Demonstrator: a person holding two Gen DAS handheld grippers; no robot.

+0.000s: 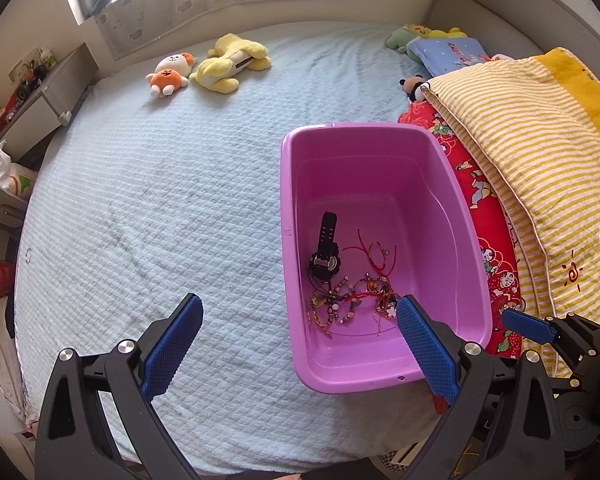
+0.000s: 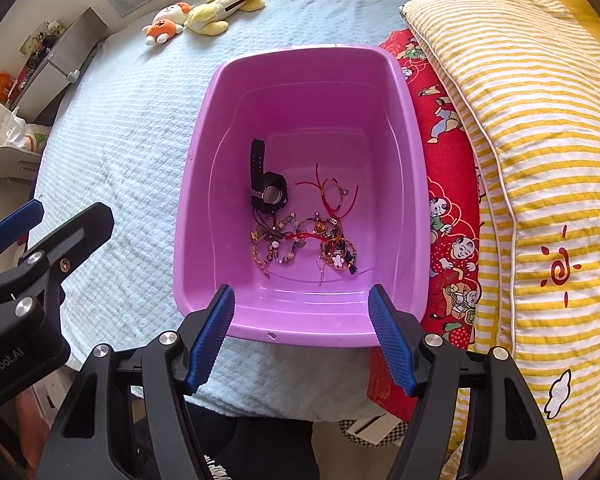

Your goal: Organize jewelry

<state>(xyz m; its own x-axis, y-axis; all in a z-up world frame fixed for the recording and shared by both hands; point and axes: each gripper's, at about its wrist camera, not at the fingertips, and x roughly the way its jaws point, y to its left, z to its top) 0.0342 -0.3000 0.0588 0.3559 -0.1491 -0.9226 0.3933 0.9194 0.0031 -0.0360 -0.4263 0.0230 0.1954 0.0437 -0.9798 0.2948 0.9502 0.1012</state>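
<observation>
Jewelry [image 2: 300,236] lies in a small heap on the floor of one purple plastic tub [image 2: 204,128], which fills the centre of the right wrist view and sits right of centre in the left wrist view. That tub rests on one pale blue quilted bed cover [image 1: 148,208], the largest thing in both views, spreading across the left and middle. Along the right edge lies one yellow-and-white striped quilt [image 2: 540,140], with one red printed cushion [image 2: 448,184] between it and the tub, just beside the tub's wall.

At the upper left of both views lie two plush toys, touching: one yellow [image 1: 232,62] and one orange and white [image 1: 170,74].

Inside the tub there is one black wristwatch [image 2: 268,188] at the upper left of the heap, one red cord bracelet [image 2: 334,194] to its right, and below them a tangle of beaded bracelets [image 1: 352,300] whose number I cannot count.

The left gripper [image 1: 300,344] hangs at the bottom of its own view, its two blue-padded fingers wide apart with nothing between them. The right gripper [image 2: 302,336] hangs over the tub's near rim, its two fingers also apart and holding nothing.
</observation>
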